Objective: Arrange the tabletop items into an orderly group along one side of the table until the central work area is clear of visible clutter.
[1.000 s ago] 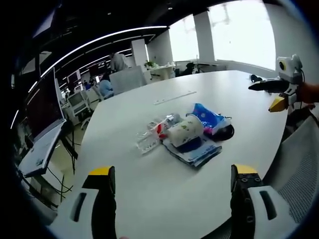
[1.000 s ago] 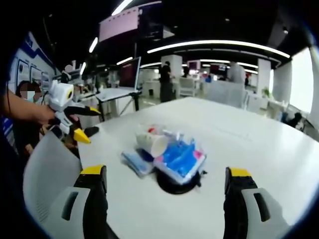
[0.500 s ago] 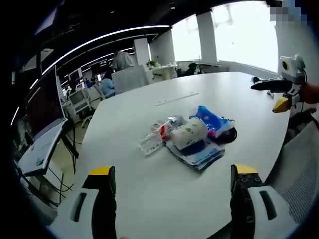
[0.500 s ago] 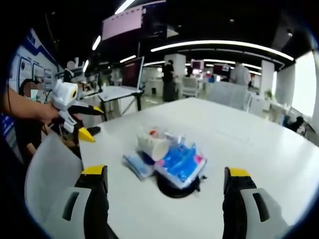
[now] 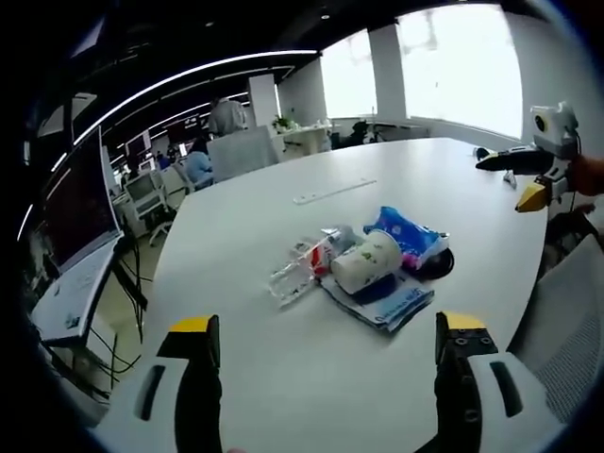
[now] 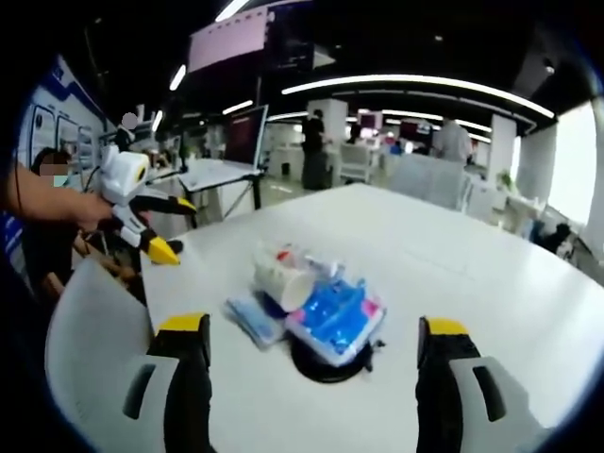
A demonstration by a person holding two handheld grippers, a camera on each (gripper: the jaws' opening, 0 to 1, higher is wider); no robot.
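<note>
Left gripper is held low over the near edge of the white table, level, pointed at the clutter. Its two jaws, black with yellow tips, stand wide apart with nothing between them: released. It also enters the right gripper view at far left, held by a person's hand, off the table's edge, jaws parted and empty.

Right gripper sits in a matching pose at the opposite near edge, jaws spread wide and empty. In the left gripper view it appears at far right, raised beside the table rim, jaws apart, gripped by a hand.

The task's items lie in one loose pile at mid-table, well apart from both grippers. Left to right in the left gripper view:
- clear plastic wrapper with a red patch, flat on the table;
- white paper cup on its side, mouth toward the camera; contents cannot be made out;
- folded blue-grey pack under the cup;
- blue tissue packet resting partly on a black round dish.

A thin pale strip lies alone farther back on the table.

Office desks, monitors and people stand beyond the table.
</note>
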